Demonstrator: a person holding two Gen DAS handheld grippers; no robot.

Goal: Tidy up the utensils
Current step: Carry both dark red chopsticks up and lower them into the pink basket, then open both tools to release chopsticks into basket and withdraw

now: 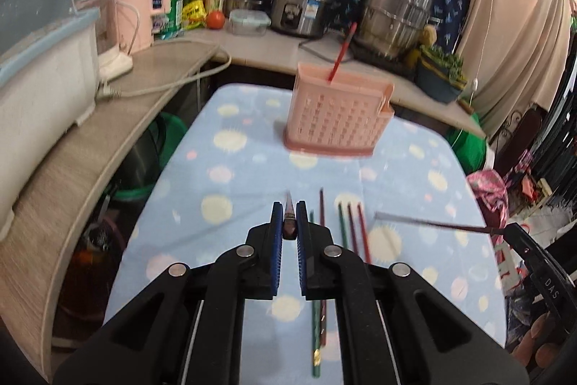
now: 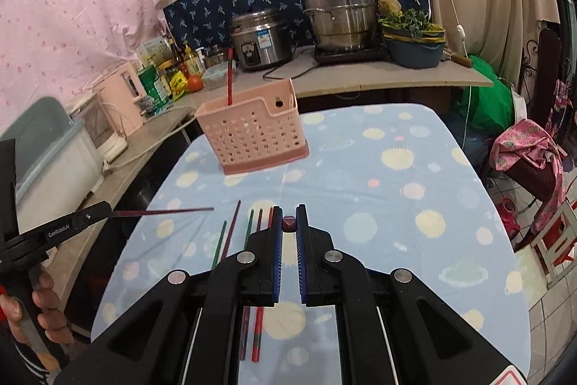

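Note:
A pink perforated utensil basket [image 1: 337, 121] [image 2: 254, 138] stands on the blue spotted tablecloth with one red chopstick [image 1: 340, 55] [image 2: 229, 76] upright in it. My left gripper [image 1: 289, 222] is shut on a dark maroon chopstick [image 1: 289, 221], held above the table; from the right wrist view that chopstick [image 2: 162, 212] points right from the left gripper [image 2: 108, 210]. My right gripper [image 2: 288, 222] is shut on another dark chopstick [image 2: 289, 223], also seen in the left view [image 1: 429, 222]. Several green, maroon and red chopsticks [image 1: 351, 230] [image 2: 234, 233] lie on the cloth between the grippers.
The table [image 2: 396, 204] stands before an L-shaped counter [image 1: 72, 150] that carries a rice cooker [image 2: 258, 40], a steel steamer pot [image 2: 339, 13], a bowl of greens [image 2: 414, 44], bottles, a pink kettle [image 1: 144, 9] and a white bin [image 1: 39, 82]. A chair with pink cloth [image 2: 530, 154] stands right.

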